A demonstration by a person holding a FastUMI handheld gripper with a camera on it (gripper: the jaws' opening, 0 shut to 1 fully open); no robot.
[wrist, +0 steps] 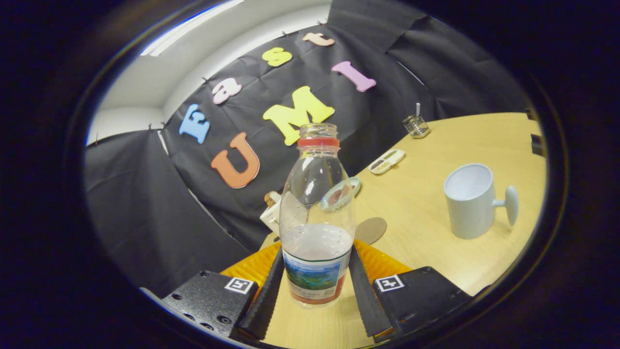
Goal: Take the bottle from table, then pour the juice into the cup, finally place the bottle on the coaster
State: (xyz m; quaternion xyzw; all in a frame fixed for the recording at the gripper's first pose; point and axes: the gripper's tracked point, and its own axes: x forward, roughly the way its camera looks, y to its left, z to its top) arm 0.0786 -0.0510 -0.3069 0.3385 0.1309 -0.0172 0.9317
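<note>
Gripper view: claw [316, 281] clamps both fingers on an uncapped clear plastic bottle [317, 213]; grey cup [471, 199] stands well apart on the wooden tabletop [436, 232].

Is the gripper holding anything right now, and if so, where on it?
Yes: the gripper is shut on the bottle, both fingers pressing its lower body at the label, one on each side. The bottle is uncapped.

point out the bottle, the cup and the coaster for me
bottle [317, 218]: gripper view, on its clear body, between the fingers
cup [469, 206]: gripper view, on its outer wall
coaster [371, 230]: gripper view, on its flat top, beyond the bottle
</note>
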